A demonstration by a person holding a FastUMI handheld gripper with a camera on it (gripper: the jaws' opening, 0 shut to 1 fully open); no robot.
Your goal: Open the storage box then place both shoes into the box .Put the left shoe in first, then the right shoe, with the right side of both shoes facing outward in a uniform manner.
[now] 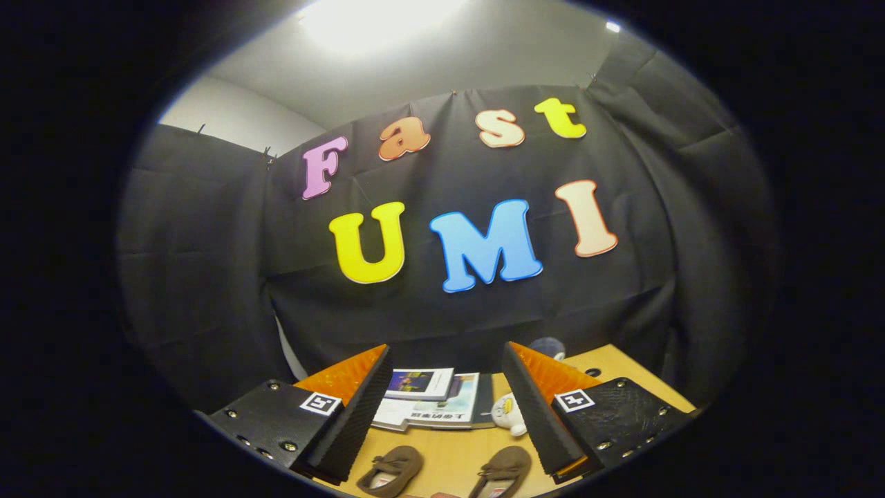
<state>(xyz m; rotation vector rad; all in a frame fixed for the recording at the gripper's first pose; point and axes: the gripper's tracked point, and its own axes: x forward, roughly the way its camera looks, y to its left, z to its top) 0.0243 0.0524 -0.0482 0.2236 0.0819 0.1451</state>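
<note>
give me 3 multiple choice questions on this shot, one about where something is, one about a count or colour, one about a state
1. Where do the two shoes lie?
A. on the wooden table between the fingers
B. on top of the magazines
C. inside a box

2. How many brown shoes are in sight?
A. one
B. two
C. three

3. How does the gripper stand?
A. shut on a shoe
B. shut on a magazine
C. open, holding nothing

Answers:
1. A: the left-hand shoe and the right-hand shoe rest on the table, nearer than the magazines.
2. B: a pair lies side by side, both brown.
3. C: the gripper has its fingers wide apart, with the magazines and a small white plush toy beyond the gap.
</note>
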